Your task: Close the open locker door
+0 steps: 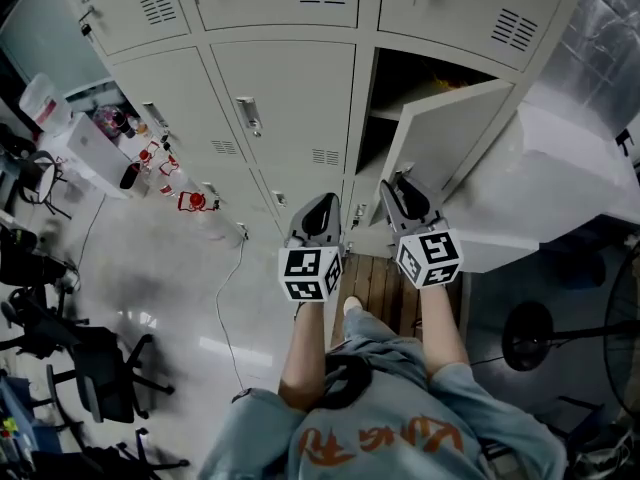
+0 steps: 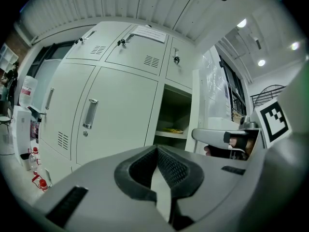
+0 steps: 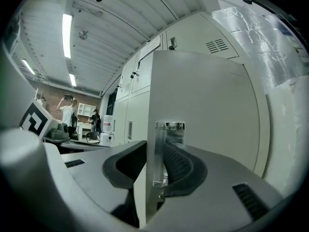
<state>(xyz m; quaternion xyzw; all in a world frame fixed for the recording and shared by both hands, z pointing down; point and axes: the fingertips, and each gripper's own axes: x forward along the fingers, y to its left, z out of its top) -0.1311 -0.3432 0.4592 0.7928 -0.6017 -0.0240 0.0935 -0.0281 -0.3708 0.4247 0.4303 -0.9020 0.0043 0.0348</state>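
Door (image 1: 452, 136) half open, its free edge between our right gripper's (image 3: 155, 161) jaws.
We judge this the grasping step: those jaws stand apart astride the edge and handle (image 3: 163, 151), not yet clamped. Our left gripper (image 2: 157, 151) is clenched on nothing. Next we should pinch or press the edge, then swing it shut.
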